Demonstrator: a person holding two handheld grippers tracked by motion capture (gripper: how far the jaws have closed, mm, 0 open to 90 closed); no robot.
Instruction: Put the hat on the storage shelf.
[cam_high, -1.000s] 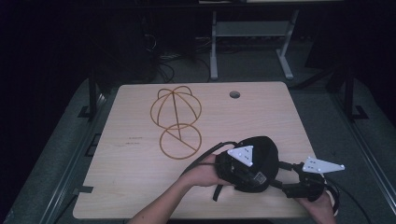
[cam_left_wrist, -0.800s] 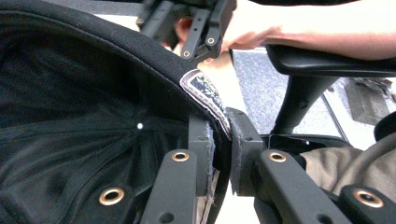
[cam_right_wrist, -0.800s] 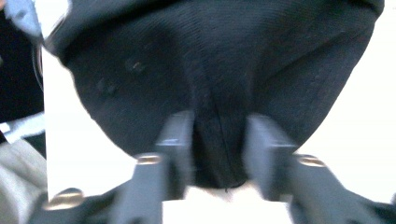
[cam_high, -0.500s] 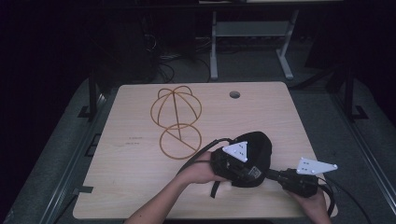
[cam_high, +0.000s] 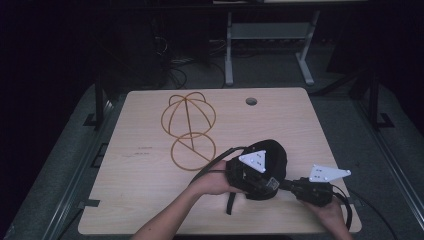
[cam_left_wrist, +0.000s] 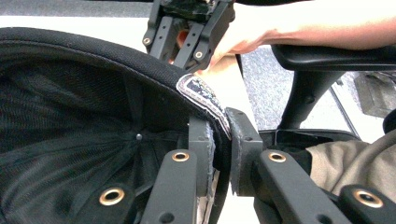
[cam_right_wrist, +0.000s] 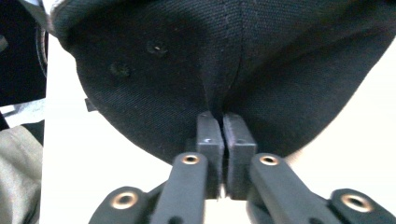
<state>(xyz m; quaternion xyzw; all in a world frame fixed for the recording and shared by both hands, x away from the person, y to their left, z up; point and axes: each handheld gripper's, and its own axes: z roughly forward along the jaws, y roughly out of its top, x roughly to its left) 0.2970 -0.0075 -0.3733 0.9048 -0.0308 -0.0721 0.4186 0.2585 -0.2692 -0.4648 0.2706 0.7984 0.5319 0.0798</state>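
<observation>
A black cap (cam_high: 272, 155) is held low over the table's front right part, between both grippers. My left gripper (cam_high: 250, 176) is shut on the cap's rim; in the left gripper view its pads (cam_left_wrist: 201, 140) clamp the sweatband edge of the cap (cam_left_wrist: 70, 116), whose dark lining faces the camera. My right gripper (cam_high: 290, 185) comes in from the right. Its jaws have just been closing, and in the right gripper view my right gripper (cam_right_wrist: 223, 130) pinches a fold of the cap's (cam_right_wrist: 233, 56) crown. The right gripper (cam_left_wrist: 187, 28) also appears beyond the cap.
A gold wire cap stand (cam_high: 189, 131) lies on the wooden table (cam_high: 300, 125) left of the cap. A round cable hole (cam_high: 251, 101) sits near the far edge. A desk frame and cables stand on the dark floor behind.
My right gripper has moved left to the cap and its jaws have shut on the crown fabric. The left gripper and cap shifted slightly left.
</observation>
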